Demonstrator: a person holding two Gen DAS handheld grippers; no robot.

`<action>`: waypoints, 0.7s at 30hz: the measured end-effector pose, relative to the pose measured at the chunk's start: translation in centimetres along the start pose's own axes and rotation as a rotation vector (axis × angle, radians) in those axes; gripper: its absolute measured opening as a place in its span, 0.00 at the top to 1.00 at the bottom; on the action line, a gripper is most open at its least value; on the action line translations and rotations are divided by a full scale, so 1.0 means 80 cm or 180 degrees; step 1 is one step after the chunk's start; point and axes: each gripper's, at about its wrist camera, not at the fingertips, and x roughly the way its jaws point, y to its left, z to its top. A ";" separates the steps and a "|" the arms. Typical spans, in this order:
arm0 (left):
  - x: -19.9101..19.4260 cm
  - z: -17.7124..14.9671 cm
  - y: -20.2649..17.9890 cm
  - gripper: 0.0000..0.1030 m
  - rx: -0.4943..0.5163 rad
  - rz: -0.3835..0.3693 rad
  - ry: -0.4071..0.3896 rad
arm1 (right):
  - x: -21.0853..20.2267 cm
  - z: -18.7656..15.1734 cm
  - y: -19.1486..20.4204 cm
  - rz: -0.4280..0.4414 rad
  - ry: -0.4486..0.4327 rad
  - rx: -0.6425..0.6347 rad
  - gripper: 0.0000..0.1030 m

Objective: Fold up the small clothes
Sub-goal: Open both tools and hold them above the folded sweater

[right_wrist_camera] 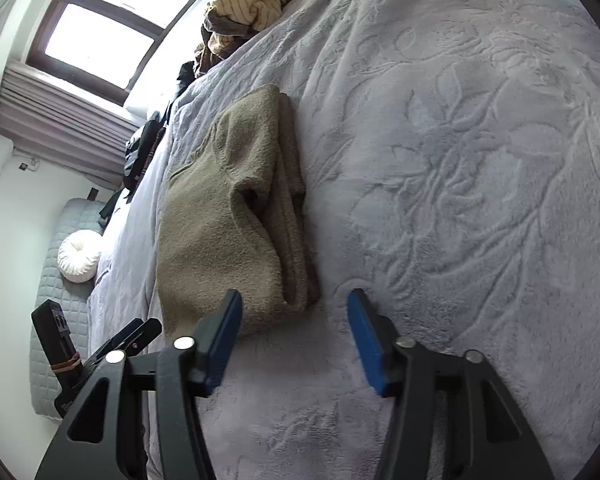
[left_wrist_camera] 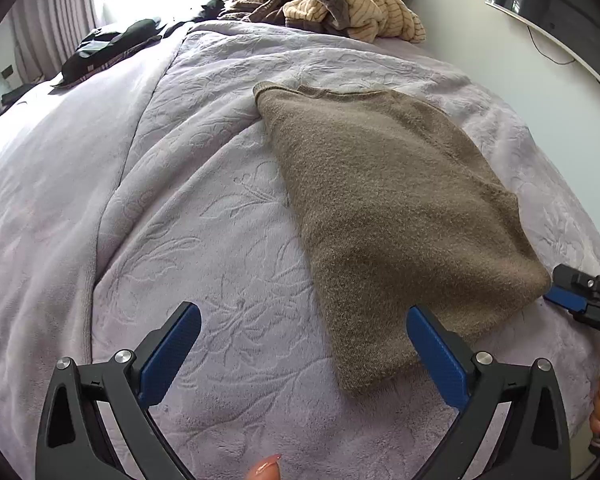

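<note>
You have a bed covered by a pale lilac plush bedspread [left_wrist_camera: 204, 216] embossed with leaves. A folded brown fuzzy knit garment [left_wrist_camera: 384, 208] lies flat on it near you. At the far end sit a heap of tan striped clothes [left_wrist_camera: 352, 8] and some dark garments [left_wrist_camera: 112, 46].

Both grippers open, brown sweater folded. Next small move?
Probably lift both away: the folded fuzzy brown sweater lies flat on the lilac embossed bedspread, left gripper and right gripper open, gripping nothing. Striped beige clothes pile awaits.

Blown-out window [right_wrist_camera: 100, 28] daylight, fisheye-warped edges
</note>
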 end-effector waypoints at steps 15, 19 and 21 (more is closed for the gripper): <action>0.018 -0.003 0.022 0.00 -0.0280 -0.0115 0.0223 | -0.006 0.022 0.002 0.0012 -0.0021 -0.0044 0.27; 0.019 -0.003 0.023 0.00 -0.0295 -0.0125 0.0231 | -0.001 0.020 -0.002 0.0022 0.0022 -0.0018 0.27; 0.018 0.000 0.024 0.00 -0.0301 -0.0145 0.0210 | 0.001 0.021 -0.002 0.0019 0.0043 -0.0032 0.27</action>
